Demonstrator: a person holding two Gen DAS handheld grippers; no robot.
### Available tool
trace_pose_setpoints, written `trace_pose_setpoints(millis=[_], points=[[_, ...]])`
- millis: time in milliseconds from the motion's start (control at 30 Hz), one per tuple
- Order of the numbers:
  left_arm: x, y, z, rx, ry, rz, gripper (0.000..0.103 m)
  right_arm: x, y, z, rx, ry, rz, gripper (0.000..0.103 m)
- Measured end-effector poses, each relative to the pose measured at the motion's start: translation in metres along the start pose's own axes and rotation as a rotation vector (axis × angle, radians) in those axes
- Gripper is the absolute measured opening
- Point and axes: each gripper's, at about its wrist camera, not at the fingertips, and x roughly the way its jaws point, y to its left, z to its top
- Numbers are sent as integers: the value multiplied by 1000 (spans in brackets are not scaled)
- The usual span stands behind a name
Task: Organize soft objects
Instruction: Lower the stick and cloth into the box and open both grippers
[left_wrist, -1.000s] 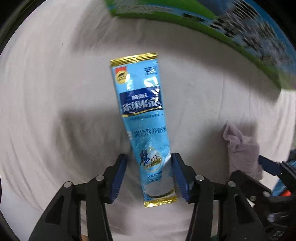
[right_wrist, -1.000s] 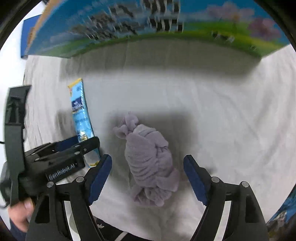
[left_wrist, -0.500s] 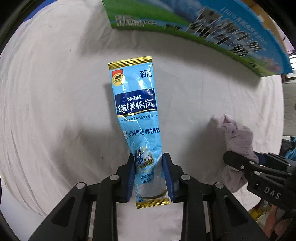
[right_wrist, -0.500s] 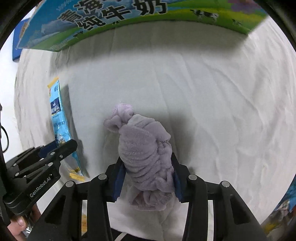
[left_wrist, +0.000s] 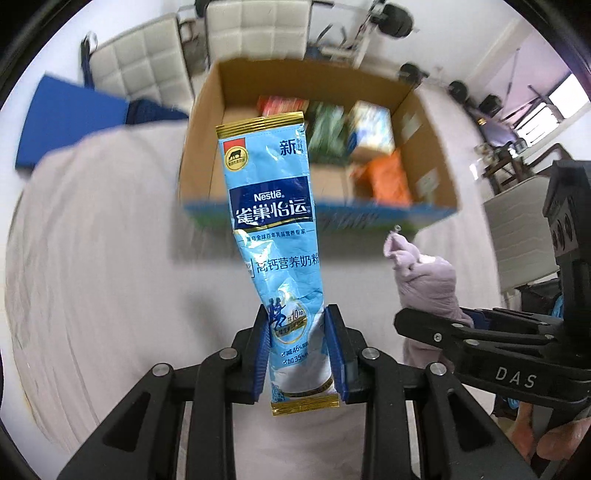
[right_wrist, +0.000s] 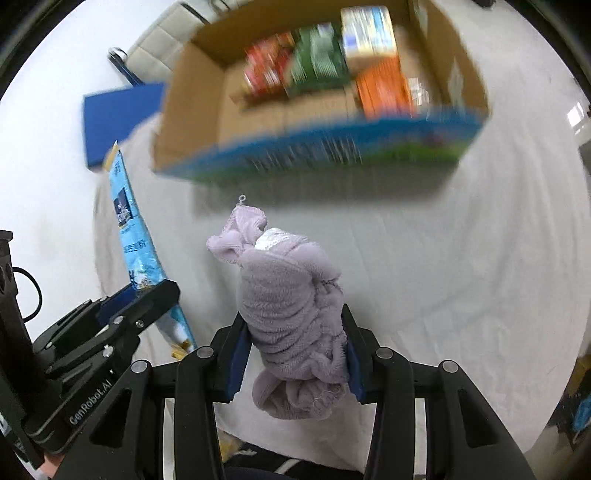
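Between clamped fingers — sachet (left_wrist: 275, 236), towel (right_wrist: 293, 317)

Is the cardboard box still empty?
No. The cardboard box already holds several packages: red, green, orange and a pale one lie against its far side.

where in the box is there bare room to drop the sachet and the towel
In the cardboard box, the near-left floor is bare, bordered by the left wall, the front wall and the orange packet. The far side is crowded with red, green and pale packets. Left tongs hold the sachet, right tongs the towel.
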Motion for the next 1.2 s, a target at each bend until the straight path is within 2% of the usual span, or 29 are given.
trace_pose_setpoints(millis=[33,167,300,433,600,867,1033,1100,1200], points=[[-20,9,13,12,-14,-10,26,-11,5,6,-2,-20,8,46],[-39,4,50,73,-66,-9,26,-46,20,33,6,-98,18,46],[-28,7,89,91,-70,-17,26,-61,47,55,6,-153,-3,46],[-28,22,116,83,-50,-24,26,-61,56,85,2,-185,-47,46],[2,39,157,58,22,-42,26,-36,55,126,13,-157,-88,46],[58,63,202,29,175,-40,26,43,40,179,61,-75,-131,46],[100,68,206,24,298,-48,26,81,29,193,90,-22,-166,46],[114,70,202,19,340,-48,26,91,24,194,99,-27,-170,46],[126,75,196,1,368,-54,26,104,19,196,108,-17,-176,46]])
